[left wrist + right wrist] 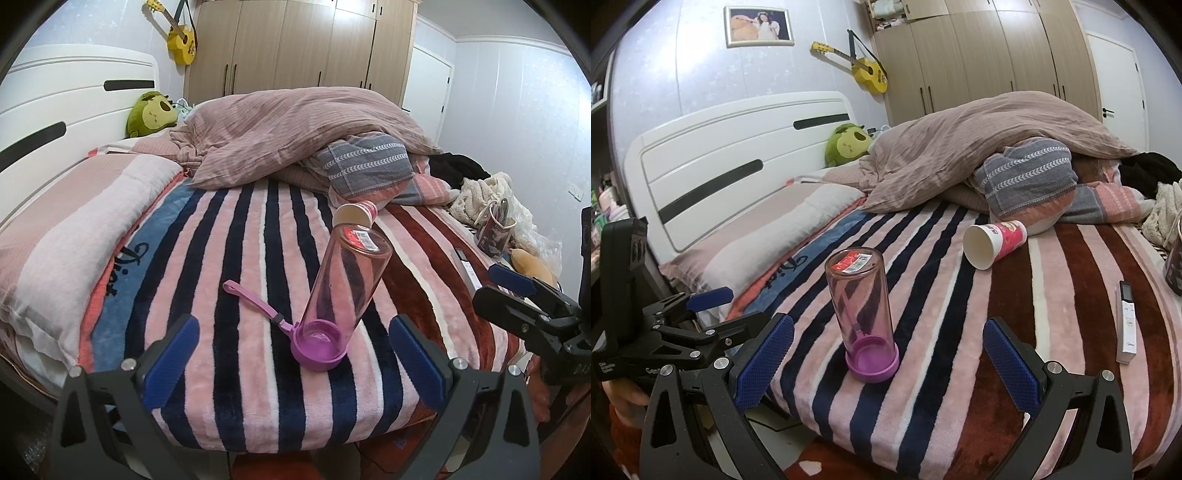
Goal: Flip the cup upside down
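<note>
The pink cup (pixel 862 317) stands upside down on the striped blanket (pixel 923 387), purple lid end down, its labelled base on top and its strap (pixel 255 301) lying flat beside it. My left gripper (pixel 295 363) hangs just short of the cup with jaws spread wide, holding nothing. My right gripper (pixel 886 365) does likewise, jaws wide apart and empty. Beyond the cup a paper cup (pixel 993 243) lies on its side, mouth towards me. Right of the cup, well apart, lies a white remote (pixel 1126 325). Far behind the cup sits a heaped duvet (pixel 979 147).
</note>
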Demonstrator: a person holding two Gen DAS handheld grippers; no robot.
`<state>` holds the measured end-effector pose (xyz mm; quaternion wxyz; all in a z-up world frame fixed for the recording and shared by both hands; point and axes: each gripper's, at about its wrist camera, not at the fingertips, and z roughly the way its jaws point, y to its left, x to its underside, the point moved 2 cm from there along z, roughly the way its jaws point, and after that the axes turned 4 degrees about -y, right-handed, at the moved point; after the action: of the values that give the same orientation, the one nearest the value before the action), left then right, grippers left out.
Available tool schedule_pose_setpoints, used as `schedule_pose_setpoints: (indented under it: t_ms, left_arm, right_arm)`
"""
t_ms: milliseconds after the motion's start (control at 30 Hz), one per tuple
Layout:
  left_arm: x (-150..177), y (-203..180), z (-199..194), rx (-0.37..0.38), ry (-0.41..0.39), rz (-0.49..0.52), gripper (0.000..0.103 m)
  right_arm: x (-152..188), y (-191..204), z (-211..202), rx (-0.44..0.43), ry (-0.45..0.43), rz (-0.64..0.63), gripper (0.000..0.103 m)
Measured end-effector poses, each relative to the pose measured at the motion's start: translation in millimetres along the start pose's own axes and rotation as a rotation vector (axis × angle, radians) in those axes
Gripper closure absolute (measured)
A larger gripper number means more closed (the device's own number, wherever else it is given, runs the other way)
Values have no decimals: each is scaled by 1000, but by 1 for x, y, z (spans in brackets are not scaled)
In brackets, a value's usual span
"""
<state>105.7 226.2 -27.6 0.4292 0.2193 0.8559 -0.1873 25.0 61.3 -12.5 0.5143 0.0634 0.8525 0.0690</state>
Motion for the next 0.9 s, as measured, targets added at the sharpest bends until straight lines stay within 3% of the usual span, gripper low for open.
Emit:
schedule_pose_setpoints:
  t_ms: [900]
  left_arm:
    - [1,-5,-3,2,-1,6,1]
  right_arm:
    - [1,0,1,-3,3,-1,0]
